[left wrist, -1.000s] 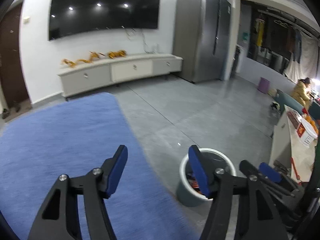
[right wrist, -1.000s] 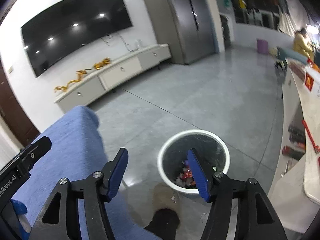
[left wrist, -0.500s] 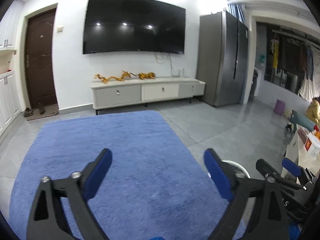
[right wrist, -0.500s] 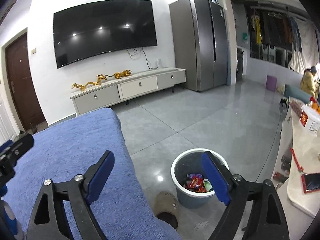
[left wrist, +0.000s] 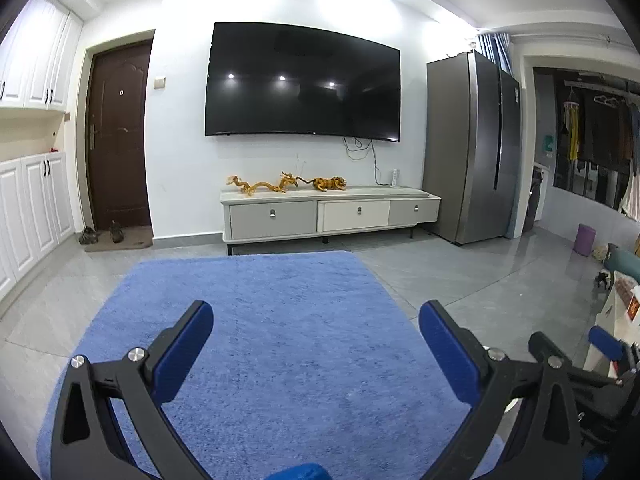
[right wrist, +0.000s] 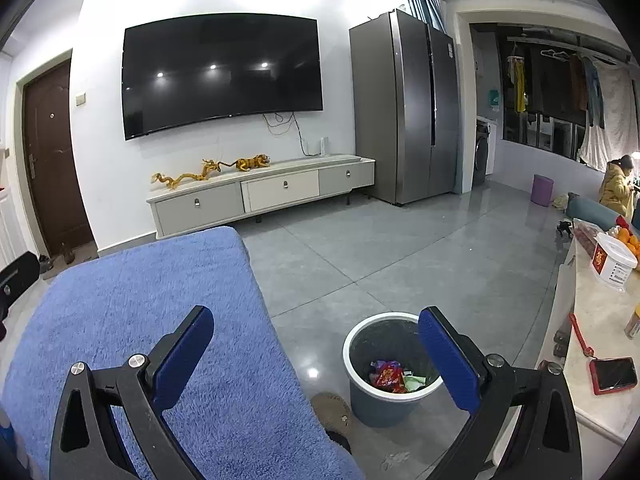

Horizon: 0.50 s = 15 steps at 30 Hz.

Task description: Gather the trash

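Blue-padded jaws of both grippers are seen opening wide, nothing betw. them: left gripper (left wrist: 316,316) over blue rug (left wrist: 280,312), right gripper (right wrist: 316,320) nr rug edge. Trash (right wrist: 390,376) is seen inside white-rimmed bin (right wrist: 360,332) on grey tile floor.

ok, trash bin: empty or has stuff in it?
Has stuff in it. The right wrist view shows the bin upright on the floor with red and green wrappers at the bottom, far from full.
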{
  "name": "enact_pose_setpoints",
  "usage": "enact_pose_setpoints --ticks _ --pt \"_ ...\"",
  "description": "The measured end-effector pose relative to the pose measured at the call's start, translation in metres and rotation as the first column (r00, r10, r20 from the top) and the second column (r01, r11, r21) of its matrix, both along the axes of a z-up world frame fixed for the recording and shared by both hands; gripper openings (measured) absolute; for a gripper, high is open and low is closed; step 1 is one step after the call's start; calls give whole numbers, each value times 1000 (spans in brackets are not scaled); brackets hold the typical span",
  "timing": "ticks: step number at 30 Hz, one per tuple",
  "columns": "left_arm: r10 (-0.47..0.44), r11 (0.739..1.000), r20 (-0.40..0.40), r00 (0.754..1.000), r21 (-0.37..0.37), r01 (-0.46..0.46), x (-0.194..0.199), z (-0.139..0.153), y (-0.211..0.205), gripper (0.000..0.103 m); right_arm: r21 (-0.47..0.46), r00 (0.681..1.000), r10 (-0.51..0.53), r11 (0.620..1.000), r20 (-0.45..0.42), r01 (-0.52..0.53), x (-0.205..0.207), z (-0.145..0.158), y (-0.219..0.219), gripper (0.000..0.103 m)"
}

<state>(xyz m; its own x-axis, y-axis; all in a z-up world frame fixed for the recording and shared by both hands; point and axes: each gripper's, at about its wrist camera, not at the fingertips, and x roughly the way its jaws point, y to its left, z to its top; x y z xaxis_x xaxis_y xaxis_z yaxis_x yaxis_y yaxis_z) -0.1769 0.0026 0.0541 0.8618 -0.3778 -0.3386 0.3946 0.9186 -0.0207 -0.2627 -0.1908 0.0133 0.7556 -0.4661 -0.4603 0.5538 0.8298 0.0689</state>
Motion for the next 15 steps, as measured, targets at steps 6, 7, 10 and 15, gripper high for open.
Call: enact_pose_setpoints --ticks 6,7,10,15 --pt "-3 1000 8 1000 15 3 -4 -2 -3 103 -17 1000 -27 999 10 27 -3 -1 0 103" --pt "-4 1000 8 1000 18 4 -4 -3 -3 103 -22 999 -31 999 10 31 -4 -2 0 103" --pt "-7 1000 5 1000 23 7 -5 -5 -2 103 -35 999 -45 998 14 46 -4 -3 1 103" --pt "-14 999 5 1000 36 14 -6 -8 -5 103 -39 998 -61 997 20 61 -7 -7 0 103"
